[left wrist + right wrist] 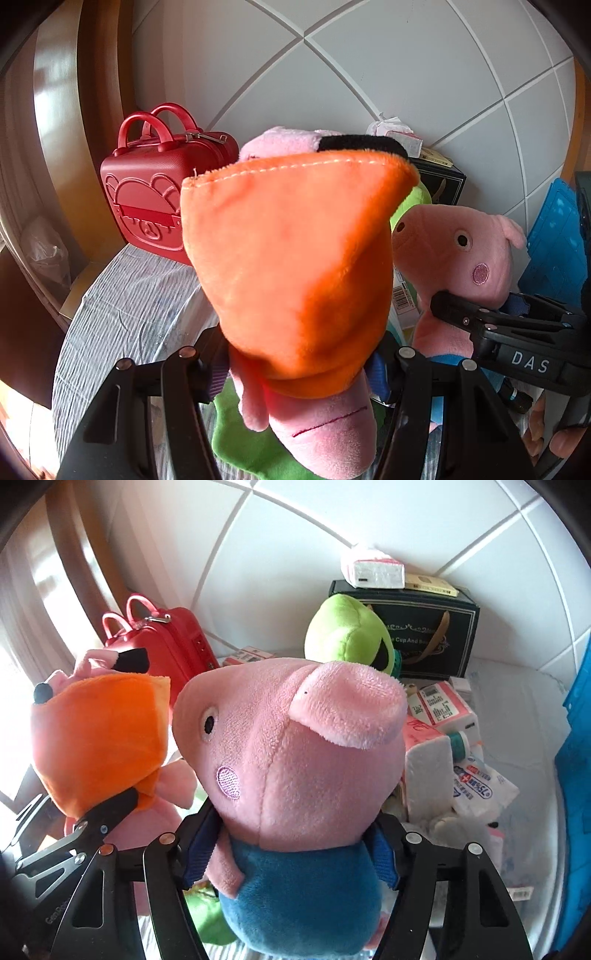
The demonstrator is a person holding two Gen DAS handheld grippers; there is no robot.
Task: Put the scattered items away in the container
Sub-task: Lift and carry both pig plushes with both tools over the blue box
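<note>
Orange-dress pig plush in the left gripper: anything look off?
Yes. The orange-dress pig plush hangs upside down: hem and black shoe up top, pink head below the left gripper, which pinches its body. The blue-bodied pig plush in the right gripper sits upright.

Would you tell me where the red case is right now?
The red case stands at the back left in both views, against the tiled wall, behind the orange-dressed pig plush.
</note>
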